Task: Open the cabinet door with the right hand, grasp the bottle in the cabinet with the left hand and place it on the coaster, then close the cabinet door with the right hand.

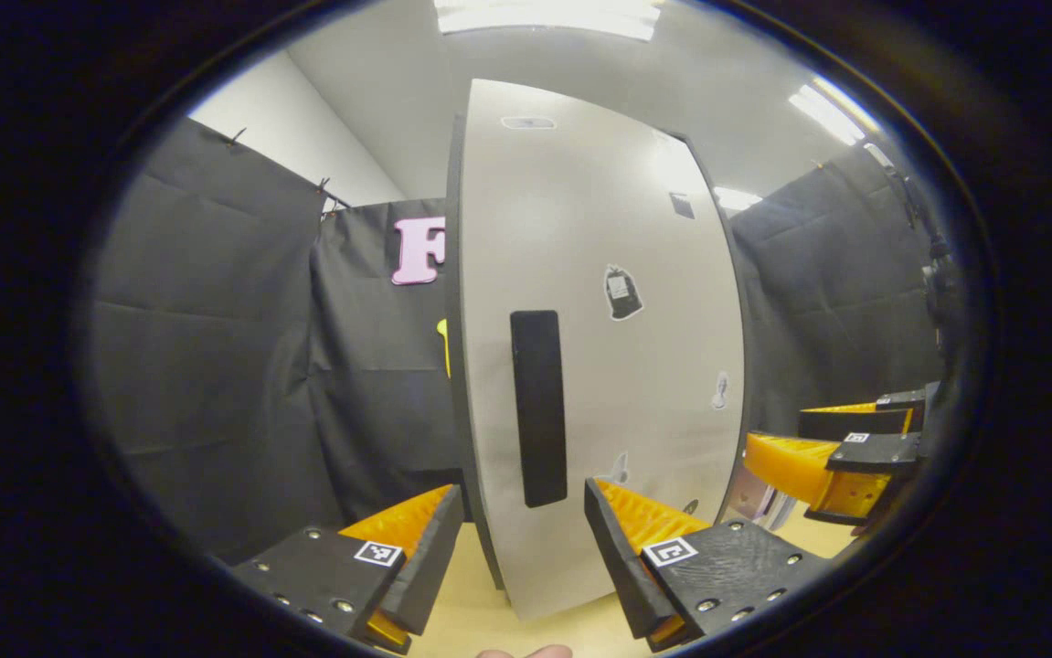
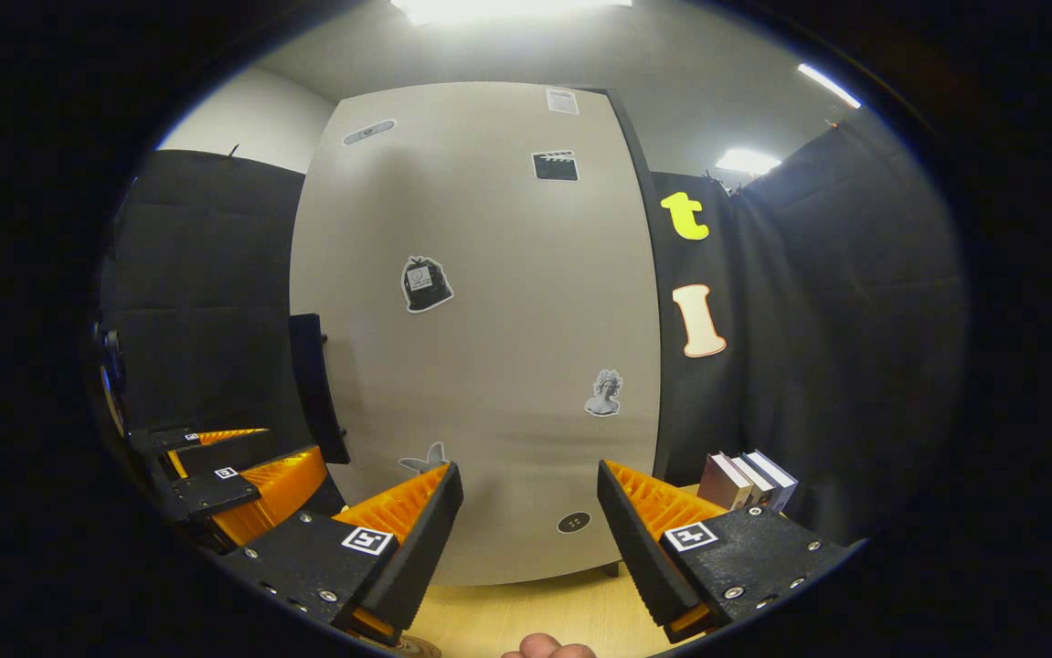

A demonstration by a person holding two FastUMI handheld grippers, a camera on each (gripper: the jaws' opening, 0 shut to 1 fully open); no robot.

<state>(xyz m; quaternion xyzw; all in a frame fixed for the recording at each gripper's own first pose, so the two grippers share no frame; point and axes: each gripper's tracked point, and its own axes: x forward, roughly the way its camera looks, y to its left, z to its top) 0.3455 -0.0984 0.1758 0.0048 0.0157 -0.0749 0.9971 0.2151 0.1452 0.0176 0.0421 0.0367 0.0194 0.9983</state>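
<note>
A tall grey cabinet stands on the pale wooden table, its door (image 1: 617, 366) shut and dotted with small stickers. A black vertical handle (image 1: 539, 407) sits near the door's left edge, also seen edge-on as the handle (image 2: 315, 388) in the right gripper view. My left gripper (image 1: 521, 539) is open, close in front of the handle's lower end and touching nothing. My right gripper (image 2: 526, 521) is open too, facing the lower middle of the door (image 2: 489, 320). Each gripper appears in the other's view: the right gripper (image 1: 841, 457) and the left gripper (image 2: 224, 475). Whatever is inside stays hidden behind the door.
Several books (image 2: 749, 480) stand to the right of the cabinet on the table (image 2: 526, 612). Black cloth walls close in behind and on both sides. A fingertip (image 2: 548, 647) of the holding hand shows at the bottom edge.
</note>
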